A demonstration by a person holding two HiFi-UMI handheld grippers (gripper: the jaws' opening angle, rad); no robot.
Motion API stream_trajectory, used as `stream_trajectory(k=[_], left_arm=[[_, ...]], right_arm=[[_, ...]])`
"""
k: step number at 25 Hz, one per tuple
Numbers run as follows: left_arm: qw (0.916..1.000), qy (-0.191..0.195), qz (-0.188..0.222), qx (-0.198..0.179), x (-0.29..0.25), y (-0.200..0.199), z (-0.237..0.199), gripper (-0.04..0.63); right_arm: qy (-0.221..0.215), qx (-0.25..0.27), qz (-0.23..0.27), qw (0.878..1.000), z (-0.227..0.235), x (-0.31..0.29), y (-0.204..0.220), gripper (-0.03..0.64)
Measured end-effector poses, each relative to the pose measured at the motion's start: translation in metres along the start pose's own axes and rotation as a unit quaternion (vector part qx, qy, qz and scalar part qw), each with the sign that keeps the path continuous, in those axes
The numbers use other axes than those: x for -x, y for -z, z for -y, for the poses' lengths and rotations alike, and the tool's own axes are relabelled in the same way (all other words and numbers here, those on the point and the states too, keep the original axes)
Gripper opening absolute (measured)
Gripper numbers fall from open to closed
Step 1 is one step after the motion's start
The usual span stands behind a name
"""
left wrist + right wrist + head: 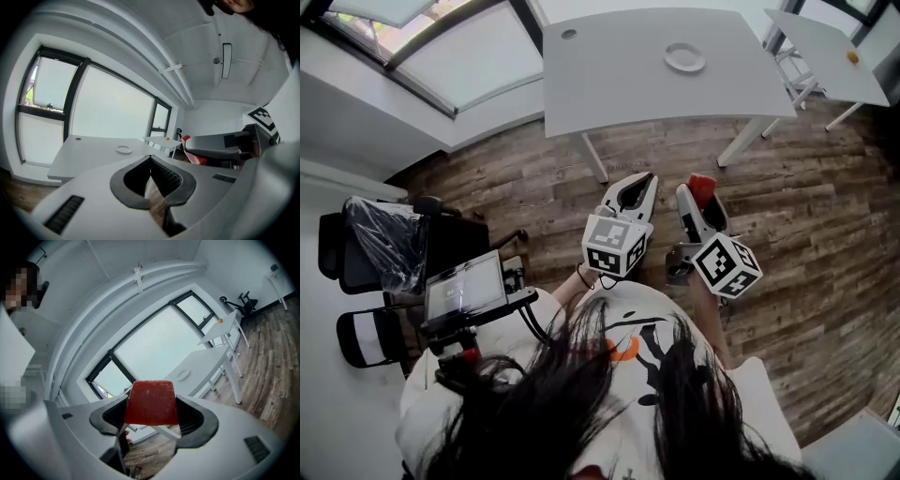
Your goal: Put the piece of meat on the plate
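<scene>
A red block of meat [151,402] is clamped between the jaws of my right gripper [152,416]; in the head view it shows as a red tip [701,184] over the wooden floor. A small white plate [684,57] lies on the far side of the white table [609,84], well ahead of both grippers; the plate [124,149] also shows in the left gripper view and, small, in the right gripper view [183,375]. My left gripper [639,189] is held beside the right one, jaws closed together with nothing between them [151,180].
A second white table [834,56] with a small orange object [853,56] stands at the back right. Black chairs [384,248] and a stand with a screen [467,289] are at my left. Large windows [431,47] line the back left.
</scene>
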State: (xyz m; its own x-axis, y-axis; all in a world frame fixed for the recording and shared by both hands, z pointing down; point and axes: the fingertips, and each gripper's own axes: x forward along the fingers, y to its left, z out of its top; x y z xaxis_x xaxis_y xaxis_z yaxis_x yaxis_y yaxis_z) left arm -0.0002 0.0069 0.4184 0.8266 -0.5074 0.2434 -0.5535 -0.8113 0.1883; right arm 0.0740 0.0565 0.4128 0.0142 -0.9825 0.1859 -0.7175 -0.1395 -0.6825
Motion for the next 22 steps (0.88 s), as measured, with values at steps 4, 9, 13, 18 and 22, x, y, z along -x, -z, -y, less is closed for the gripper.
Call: stream_trajectory(k=[4,9,13,18,22], left_arm=[[0.9999,0.010,0.003,0.002,-0.048,-0.026,-0.041,0.006],[0.9997,0.021,0.004,-0.009,-0.096,-0.051,-0.086,0.006],[0.9997,0.025,0.002,0.006,-0.121,-0.061,-0.118,0.006],[0.9993,0.029,-0.012,0.020,-0.145,-0.056,-0.132,0.006],[0.9990,0.031,-0.014,0.031,-0.165,-0.057,-0.136,0.006]], right_arm=[[0.005,-0.004,0.007,1.000,0.001,-0.059,-0.023,0.316],[0.010,-0.005,0.017,1.000,0.005,-0.130,-0.049,0.316],[0.017,-0.007,0.012,1.000,0.005,-0.171,-0.058,0.316],[0.033,-0.003,-0.002,0.999,0.014,-0.196,-0.063,0.316],[0.045,-0.010,-0.006,0.999,0.026,-0.207,-0.068,0.316]])
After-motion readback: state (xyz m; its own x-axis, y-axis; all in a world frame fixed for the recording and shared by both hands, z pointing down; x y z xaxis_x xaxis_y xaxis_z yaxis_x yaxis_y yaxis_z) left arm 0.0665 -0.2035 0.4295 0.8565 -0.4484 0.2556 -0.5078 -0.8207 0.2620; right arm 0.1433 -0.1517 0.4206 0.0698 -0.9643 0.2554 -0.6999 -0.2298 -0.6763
